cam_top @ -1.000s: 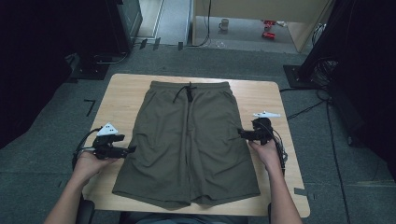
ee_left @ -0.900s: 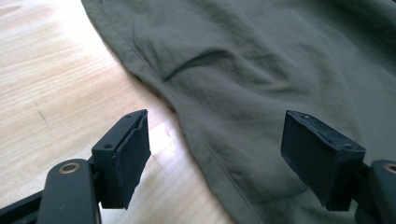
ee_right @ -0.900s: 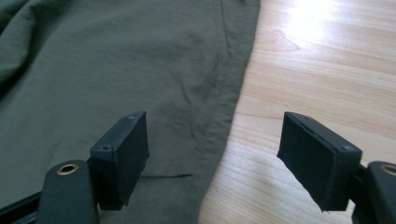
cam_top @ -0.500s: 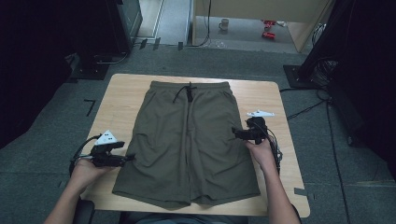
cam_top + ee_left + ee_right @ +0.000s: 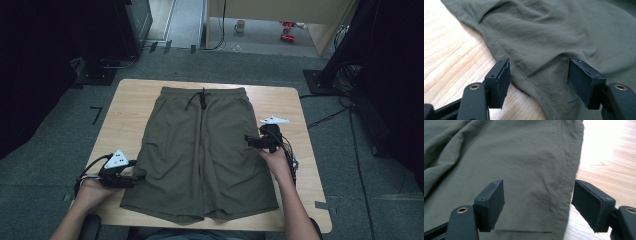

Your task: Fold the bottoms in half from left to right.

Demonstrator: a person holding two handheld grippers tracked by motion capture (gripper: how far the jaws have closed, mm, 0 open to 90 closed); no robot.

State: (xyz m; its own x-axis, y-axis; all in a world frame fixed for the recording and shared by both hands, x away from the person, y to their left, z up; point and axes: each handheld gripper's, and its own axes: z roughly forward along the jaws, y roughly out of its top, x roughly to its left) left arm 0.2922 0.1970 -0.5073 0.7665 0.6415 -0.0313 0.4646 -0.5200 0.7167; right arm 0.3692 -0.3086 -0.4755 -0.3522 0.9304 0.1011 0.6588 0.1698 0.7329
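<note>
While both grippers straddle the side seams, the step is the pinch.
Shorts (image 5: 202,152): flat at table centre, waistband at 12 o'clock.
Left gripper (image 5: 136,177): at 8 o'clock, jaws spread but just been closing, hem between them.
Right gripper (image 5: 248,140): at 3 o'clock, spread over the edge.
Tip: catch both layers, pads low on the table (image 5: 127,107).
Around: mug (image 5: 240,25) on the floor at 12 o'clock; nothing in the way.

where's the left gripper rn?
High view: the left gripper is at the table's near-left, at the outer side hem of the shorts' left leg, jaws straddling that edge and just been closing.
</note>
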